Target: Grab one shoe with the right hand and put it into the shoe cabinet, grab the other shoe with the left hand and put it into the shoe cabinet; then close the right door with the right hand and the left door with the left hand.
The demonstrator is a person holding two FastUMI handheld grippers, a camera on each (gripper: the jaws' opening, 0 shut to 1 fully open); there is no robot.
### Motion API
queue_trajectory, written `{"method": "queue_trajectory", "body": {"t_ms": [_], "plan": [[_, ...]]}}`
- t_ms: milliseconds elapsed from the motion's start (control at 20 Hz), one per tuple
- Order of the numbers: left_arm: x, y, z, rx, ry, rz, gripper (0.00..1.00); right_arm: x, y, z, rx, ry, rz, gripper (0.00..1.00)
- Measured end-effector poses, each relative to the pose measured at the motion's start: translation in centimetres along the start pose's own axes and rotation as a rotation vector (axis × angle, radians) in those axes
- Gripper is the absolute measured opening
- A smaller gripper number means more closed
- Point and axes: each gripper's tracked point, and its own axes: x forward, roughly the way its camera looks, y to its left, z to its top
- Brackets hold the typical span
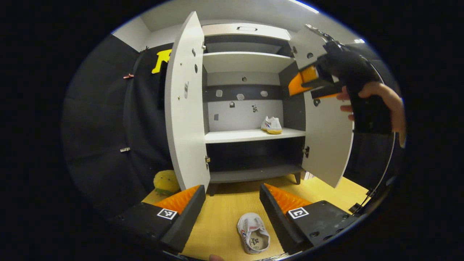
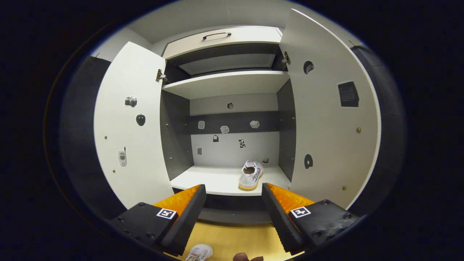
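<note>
Shoe (image 1: pixel 271 125) on cabinet shelf (image 1: pixel 250 135), second shoe (image 1: pixel 253 232) on floor; both grippers' fingers spread, empty.

Side of the shoe (image 2: pixel 251 176) on the cabinet shelf (image 2: pixel 210 181) reads approx. "FEIY…"; rest illegible.

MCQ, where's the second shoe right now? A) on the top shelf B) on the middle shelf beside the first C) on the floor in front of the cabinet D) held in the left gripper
C: the second shoe lies on the yellow floor between the open left gripper fingers, untouched; only the first shoe sits on the middle shelf.
</note>
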Motion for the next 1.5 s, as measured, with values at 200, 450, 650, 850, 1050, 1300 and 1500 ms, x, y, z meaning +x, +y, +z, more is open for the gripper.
{"method": "queue_trajectory", "body": {"t_ms": [200,450,650,850,1050,1300,1500], "plan": [[0.5,-2.2,-7.2,-0.026,0.143,-0.051,0.87,-2.5,-1.4,1.1,-0.026,-0.012,-0.022,0.98],[2.3,-2.6,-14.5,-0.070,0.293,-0.065,0.68,-5.7,-3.5,2.0,-0.046,-0.017,-0.050,0.97],[3.9,-2.6,-19.4,-0.080,0.395,-0.062,0.59,-7.4,-5.5,2.7,-0.063,-0.024,-0.090,0.98],[5.8,-3.4,-22.3,-0.022,0.443,-0.090,0.43,-8.8,-7.8,3.2,-0.052,-0.025,-0.135,0.97],[8.5,-3.2,-23.7,0.020,0.461,-0.080,0.41,-9.9,-9.8,3.1,-0.057,-0.022,-0.179,0.97],[10.0,-2.6,-23.8,-0.006,0.464,-0.053,0.39,-11.0,-10.9,2.6,-0.086,-0.014,-0.212,0.97],[10.5,-1.4,-24.6,-0.010,0.540,-0.027,0.13,-11.4,-10.6,2.4,-0.097,-0.013,-0.215,0.98]]}}
